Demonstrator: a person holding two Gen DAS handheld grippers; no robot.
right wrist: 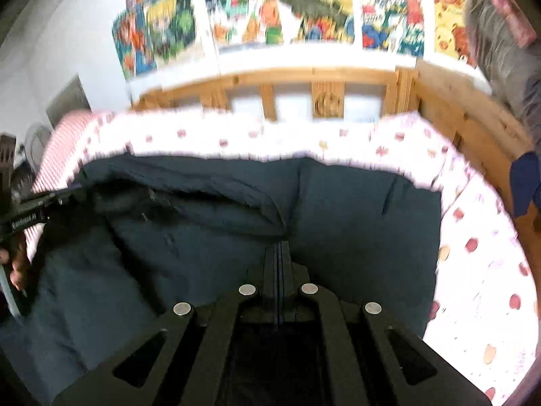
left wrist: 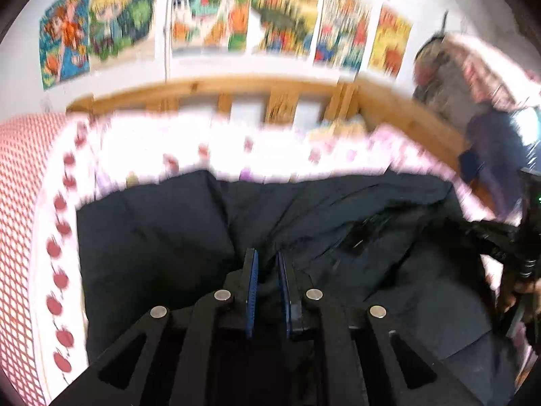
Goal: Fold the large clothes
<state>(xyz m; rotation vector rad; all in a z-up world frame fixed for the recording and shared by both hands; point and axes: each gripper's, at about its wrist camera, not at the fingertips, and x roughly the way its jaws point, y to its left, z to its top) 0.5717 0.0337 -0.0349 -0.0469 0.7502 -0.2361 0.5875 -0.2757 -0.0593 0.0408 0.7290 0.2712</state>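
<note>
Two hand-held grippers over the dark garment spread on the bed: left hand-held gripper slightly parted, right hand-held gripper clenched, apparently empty; we judge it soft, bulky, best pinched at edges.

- Left gripper: matte black frame, two slim fingers lined with blue pads.
- Four round silver studs sit across its black linkage arms, with triangular cut-outs at five and seven o'clock.
- Right gripper: same black build, thin blue edges along the fingers, four silver studs in an arc.
- In the right wrist view, at nine o'clock, the other tool's black body carries small white lettering, too blurred to read.
</note>
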